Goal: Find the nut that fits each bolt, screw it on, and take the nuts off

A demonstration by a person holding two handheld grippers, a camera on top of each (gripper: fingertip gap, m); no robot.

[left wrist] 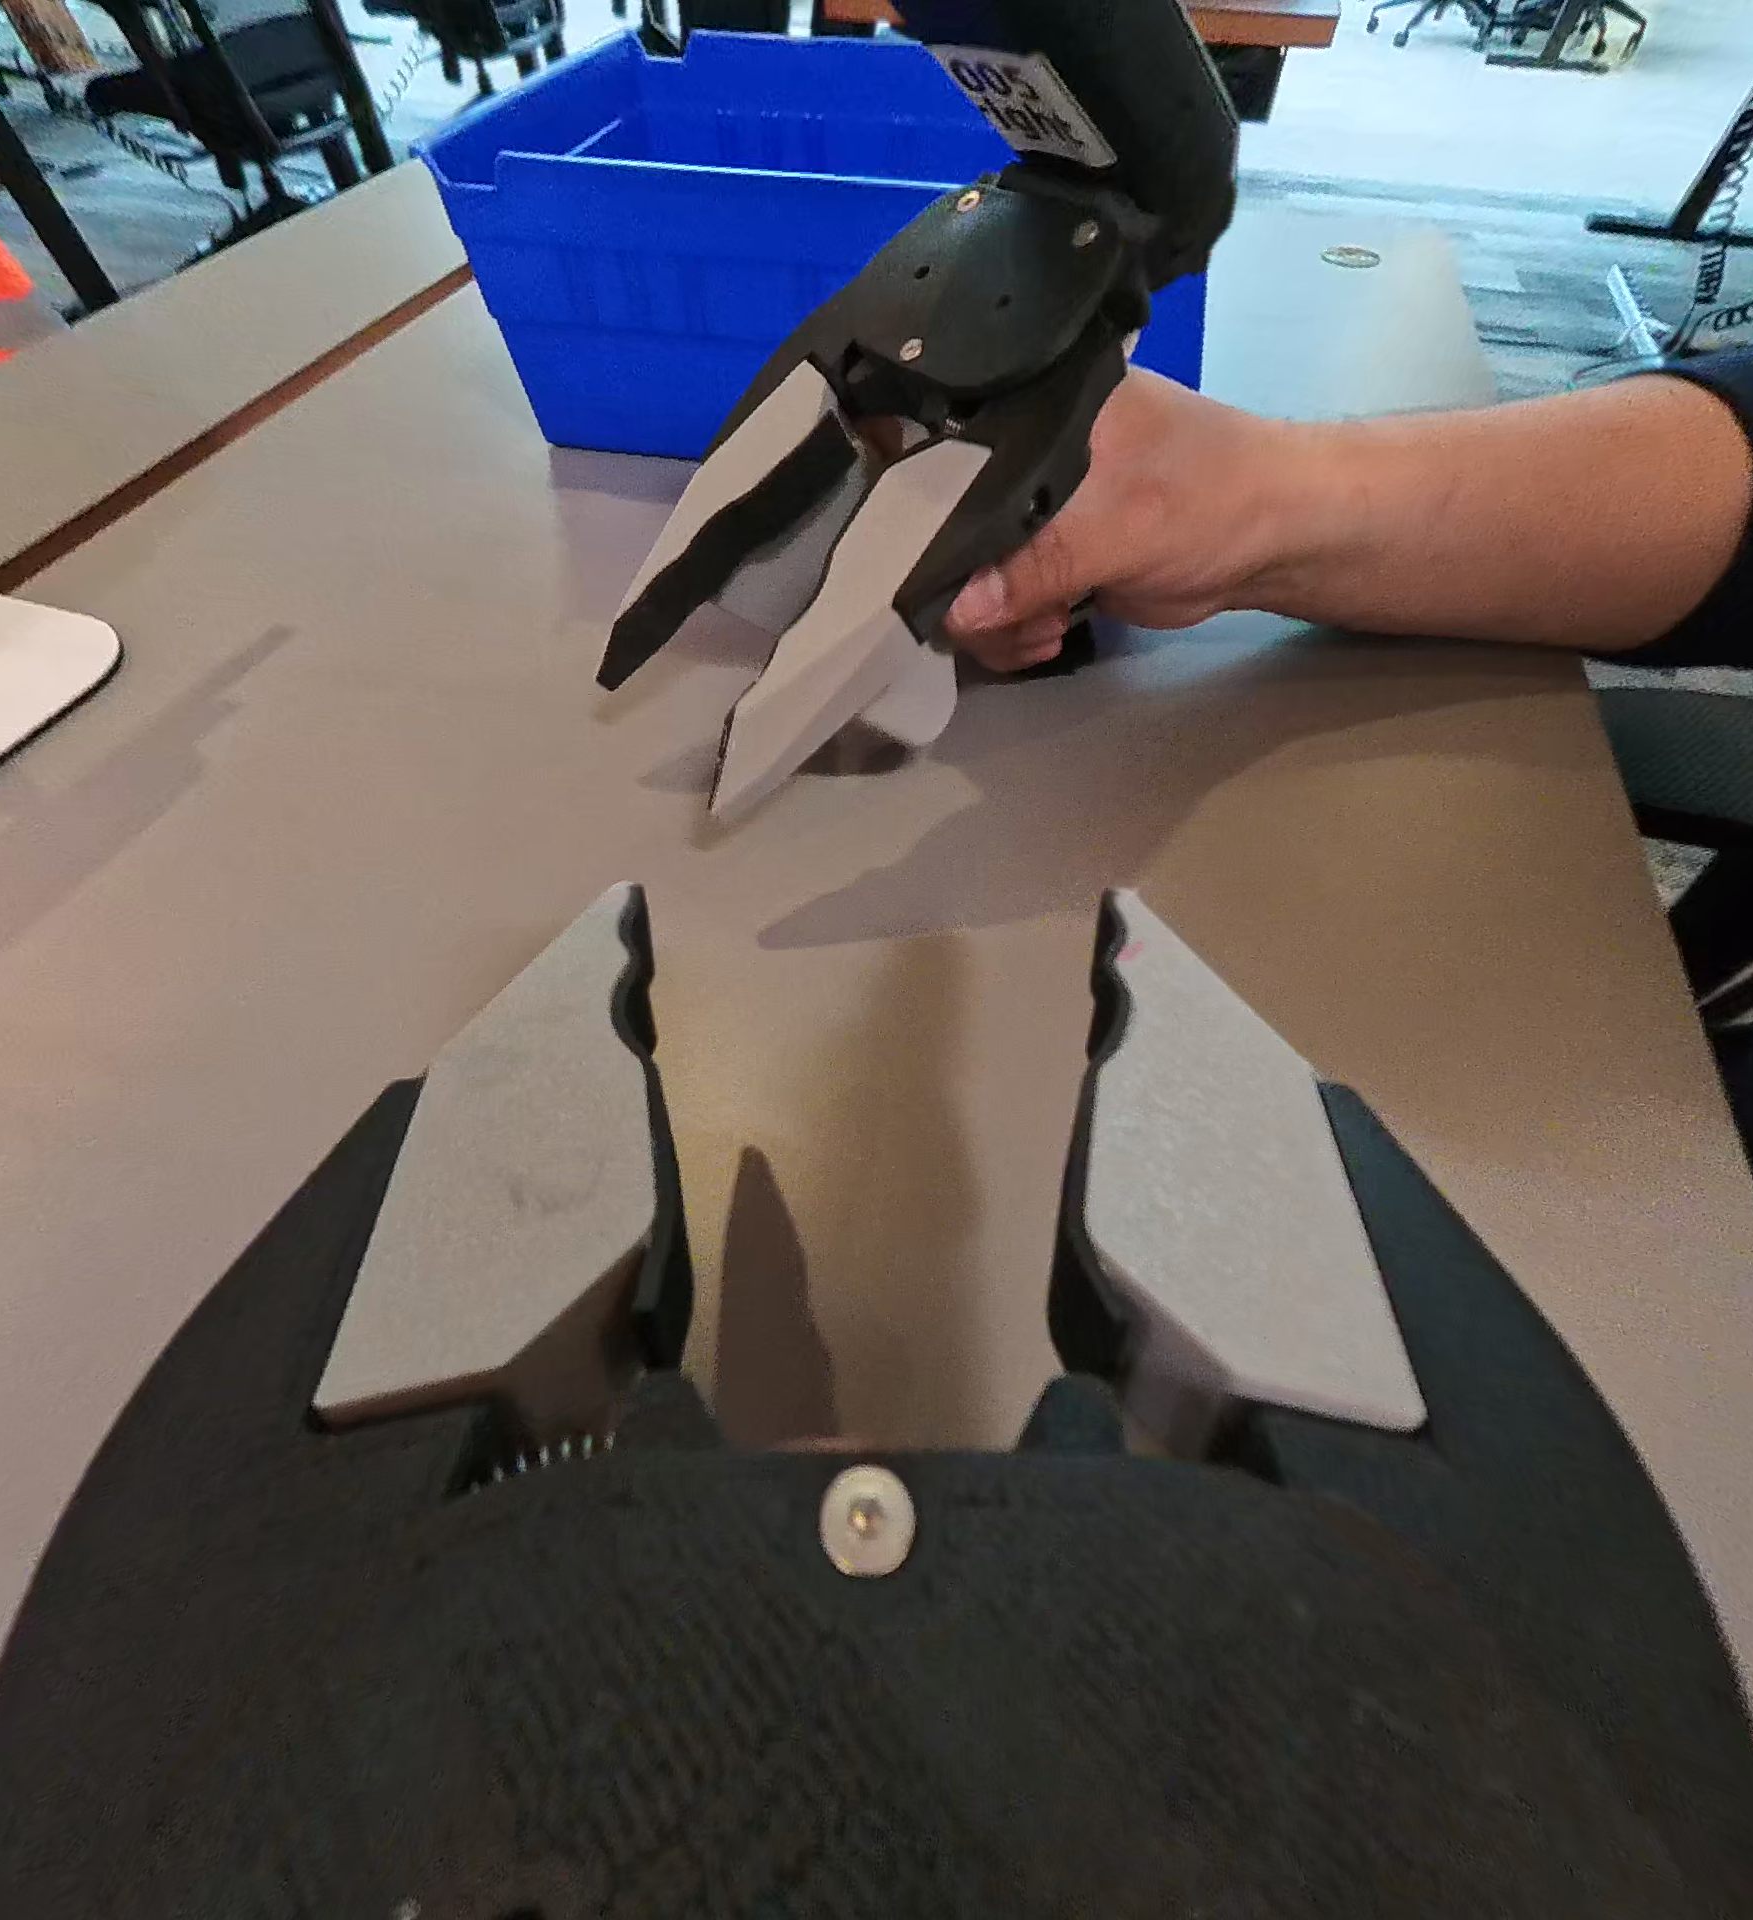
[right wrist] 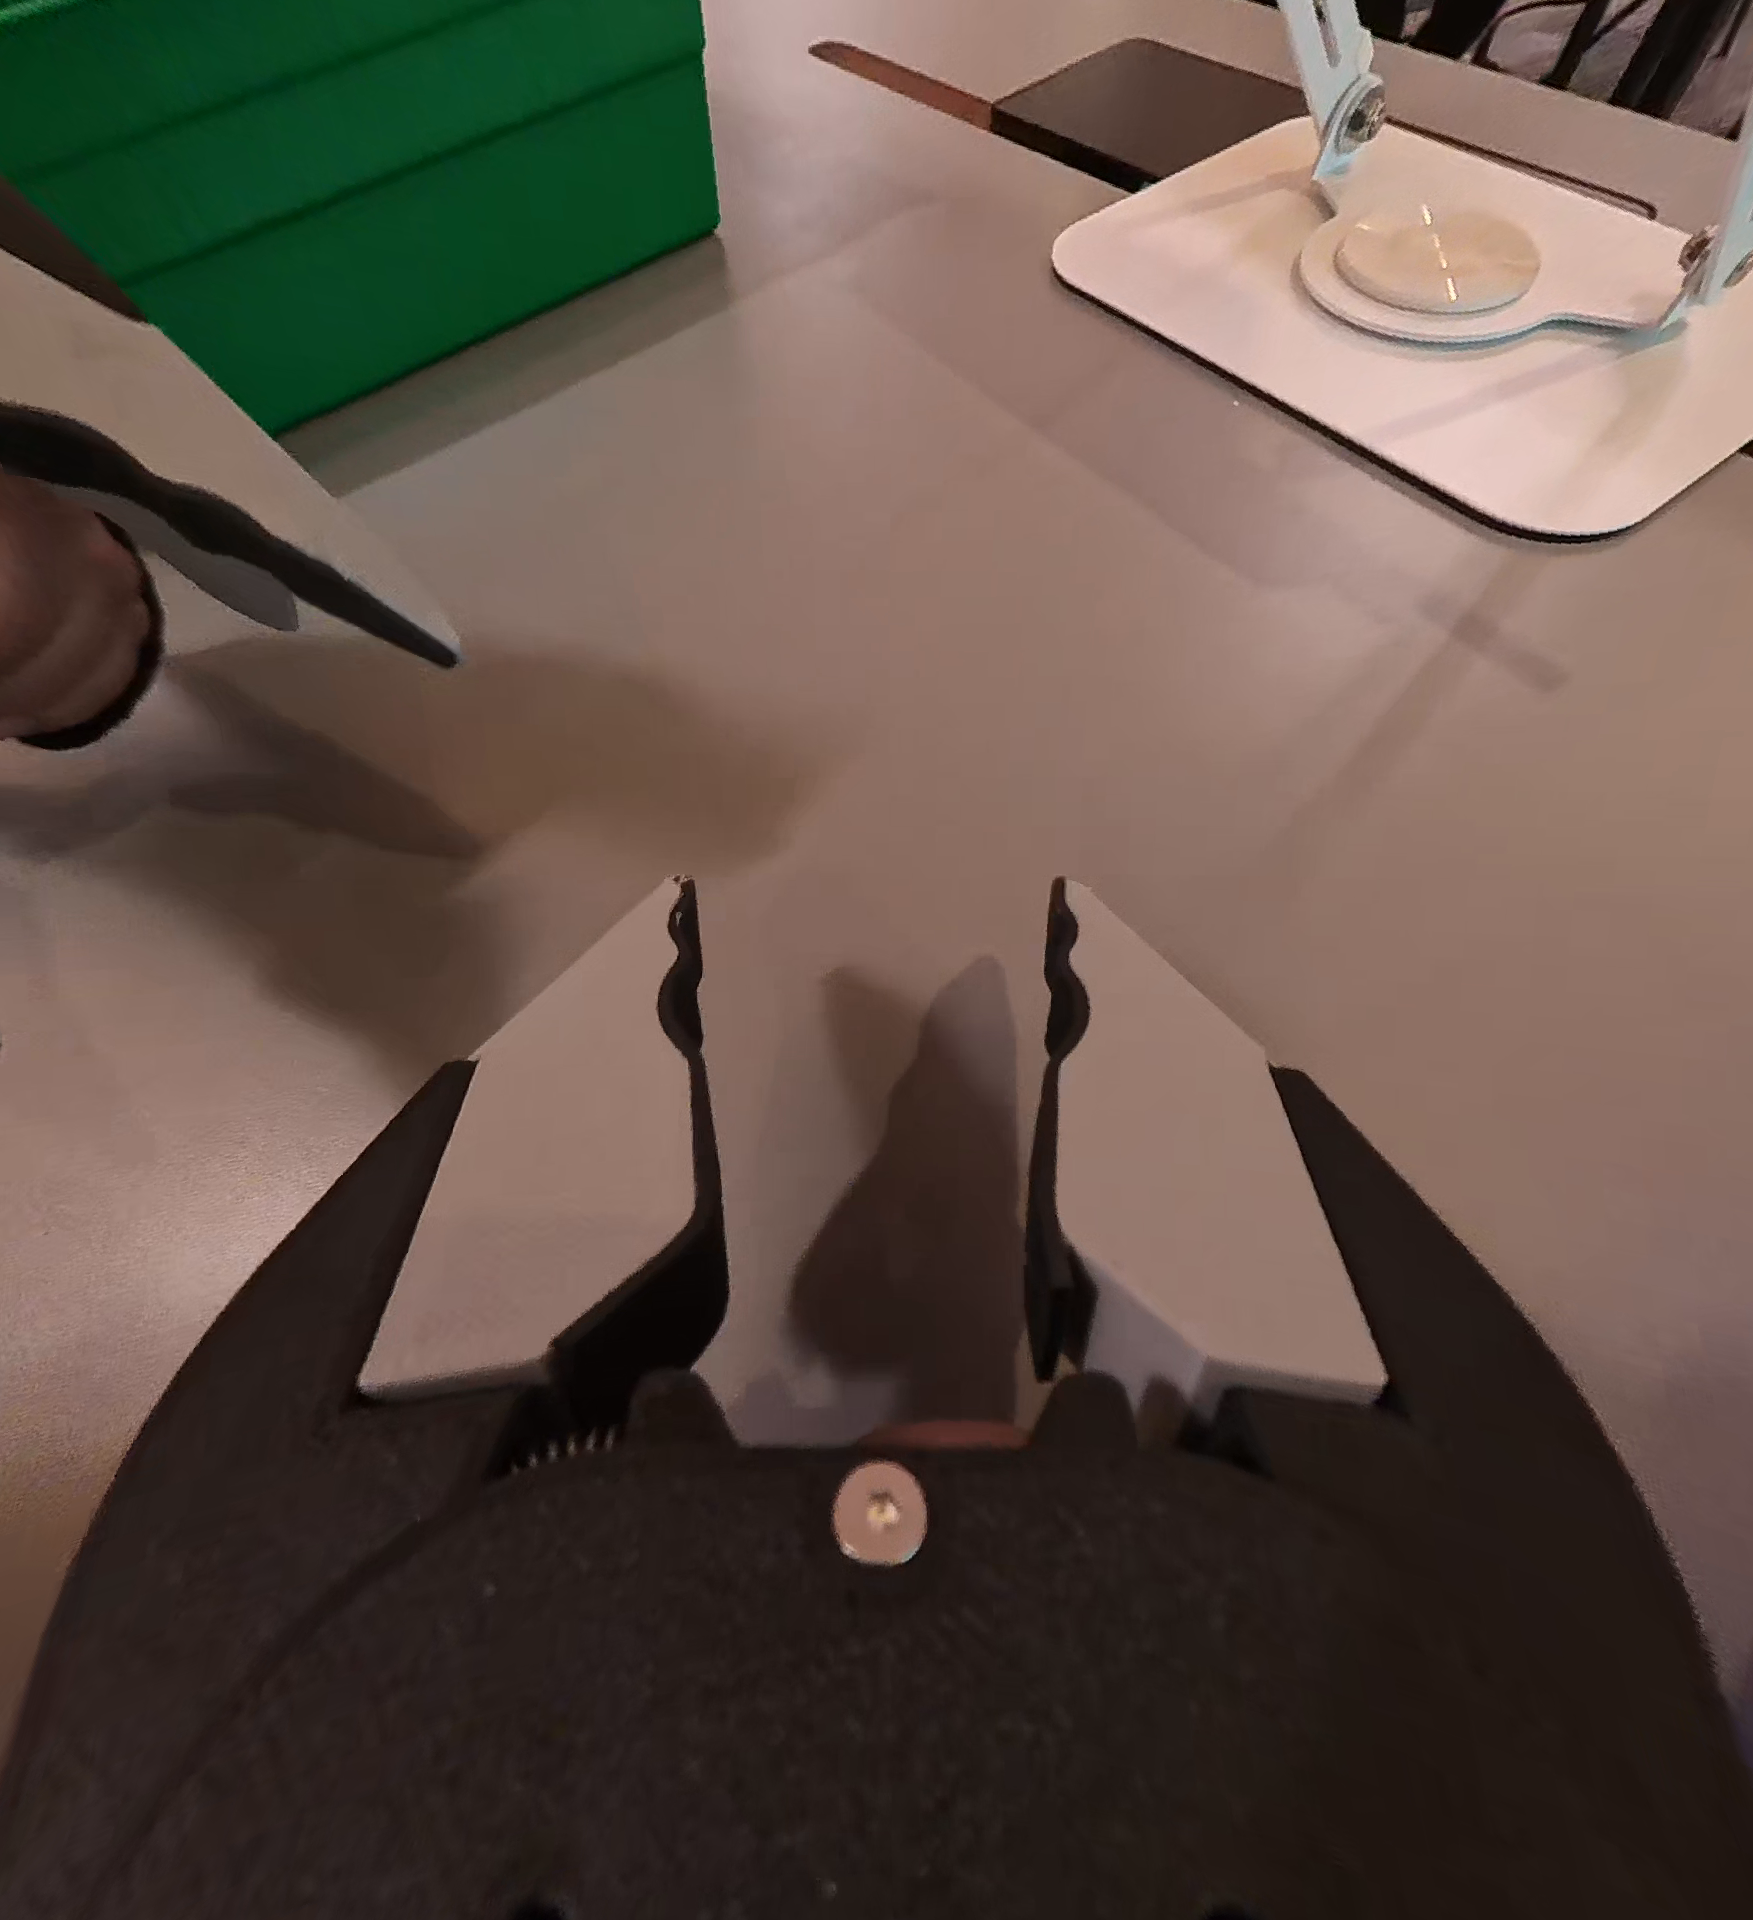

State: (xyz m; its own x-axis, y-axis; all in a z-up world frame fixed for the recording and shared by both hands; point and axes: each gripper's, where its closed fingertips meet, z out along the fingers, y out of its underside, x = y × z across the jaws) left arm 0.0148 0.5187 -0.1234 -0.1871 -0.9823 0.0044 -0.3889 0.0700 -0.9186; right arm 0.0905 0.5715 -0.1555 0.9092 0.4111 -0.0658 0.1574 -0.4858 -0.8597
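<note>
No nuts or bolts in view; left gripper (left wrist: 877, 914) and right gripper (right wrist: 870, 894) hover over the grey table (left wrist: 332, 831), fingers spread, grasping nothing, blue bin (left wrist: 706, 239) behind

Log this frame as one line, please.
left gripper: open, empty | right gripper: open, empty | nuts, bolts: none in view | blue bin: behind right gripper | green bin: far left

Both wrist views low over grey table (left wrist: 332, 831), facing each other, sharing its middle.
</note>
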